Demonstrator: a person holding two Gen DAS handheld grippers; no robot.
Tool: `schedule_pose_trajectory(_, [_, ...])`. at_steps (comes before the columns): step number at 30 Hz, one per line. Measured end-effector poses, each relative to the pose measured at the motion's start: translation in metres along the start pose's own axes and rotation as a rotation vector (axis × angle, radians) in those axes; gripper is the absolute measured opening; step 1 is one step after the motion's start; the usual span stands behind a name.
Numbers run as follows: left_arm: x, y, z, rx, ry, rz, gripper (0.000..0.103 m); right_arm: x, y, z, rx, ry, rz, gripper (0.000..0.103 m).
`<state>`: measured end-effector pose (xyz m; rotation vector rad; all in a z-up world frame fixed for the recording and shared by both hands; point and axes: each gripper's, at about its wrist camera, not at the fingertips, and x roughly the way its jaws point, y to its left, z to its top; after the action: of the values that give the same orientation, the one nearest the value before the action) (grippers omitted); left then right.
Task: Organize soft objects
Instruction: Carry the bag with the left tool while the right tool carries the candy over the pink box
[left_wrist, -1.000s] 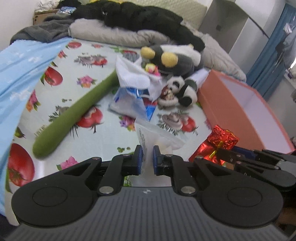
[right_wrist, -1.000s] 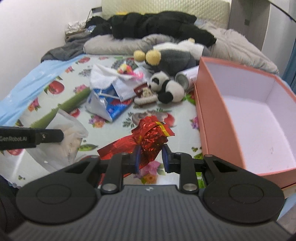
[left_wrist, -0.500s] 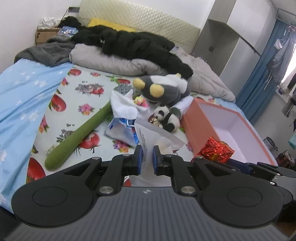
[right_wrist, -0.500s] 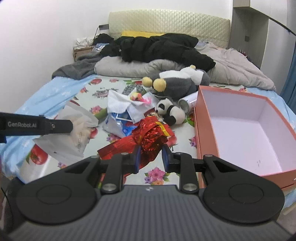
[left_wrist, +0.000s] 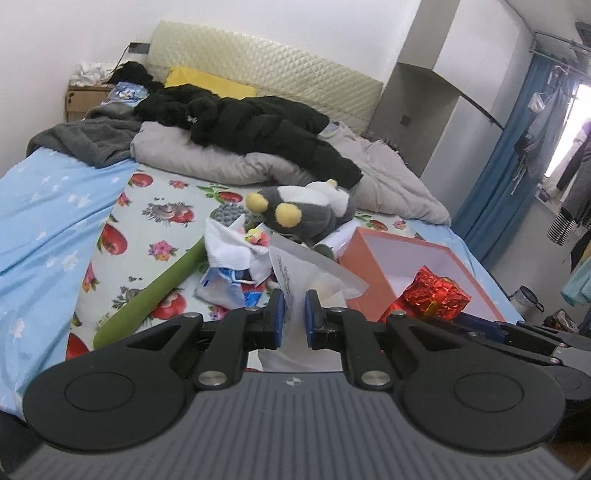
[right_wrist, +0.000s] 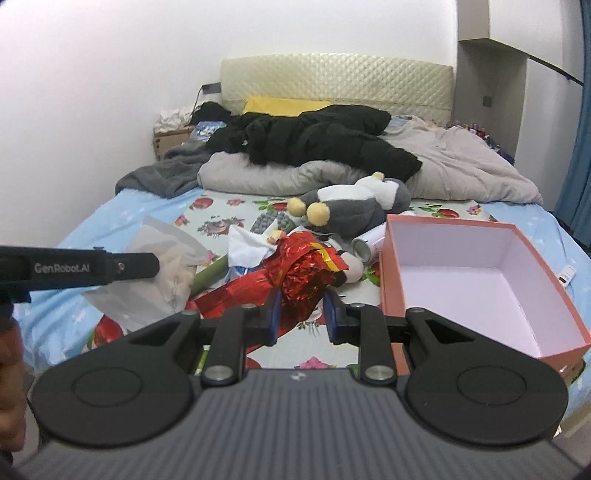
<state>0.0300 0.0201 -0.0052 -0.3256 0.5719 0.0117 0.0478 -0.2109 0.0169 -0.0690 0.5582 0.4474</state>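
Note:
My left gripper (left_wrist: 294, 308) is shut on a white plastic bag (left_wrist: 310, 269) and holds it above the bed; the bag also shows in the right wrist view (right_wrist: 162, 273). My right gripper (right_wrist: 300, 314) is shut on a red foil bundle (right_wrist: 295, 271), seen in the left wrist view (left_wrist: 436, 291) too. An open salmon box (right_wrist: 476, 273) sits on the bed at the right. A grey plush with yellow ears (right_wrist: 354, 210), a small panda plush (right_wrist: 351, 266), a long green plush (left_wrist: 147, 295) and a white cloth (left_wrist: 229, 251) lie on the fruit-print sheet.
A black jacket (right_wrist: 317, 136) and grey duvet (right_wrist: 461, 166) fill the head of the bed. A blue blanket (left_wrist: 40, 229) covers the left side. A white can (right_wrist: 367, 243) lies by the box. Blue curtains (left_wrist: 506, 155) hang at the right.
Both grippers have risen and pulled back from the bed with their loads, the white bag and the red foil bundle. More of the room and headboard is in view.

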Motion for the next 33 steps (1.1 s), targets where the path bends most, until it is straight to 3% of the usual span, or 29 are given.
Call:
schedule_pose_trajectory(7, [0.006,-0.034,0.0,0.028,0.02,-0.066,0.014,-0.016,-0.026,0.0,0.06,-0.006,-0.033,0.027])
schedule_pose_trajectory(19, [0.045,-0.102,-0.008,0.117,0.081,-0.176,0.014,-0.039,-0.083,-0.015,0.135,-0.006,-0.163,0.027])
schedule_pose_trajectory(33, [0.151,-0.153,0.001,0.203,0.206,-0.222,0.014,0.011,-0.146,-0.028,0.255,0.032,-0.21,0.028])
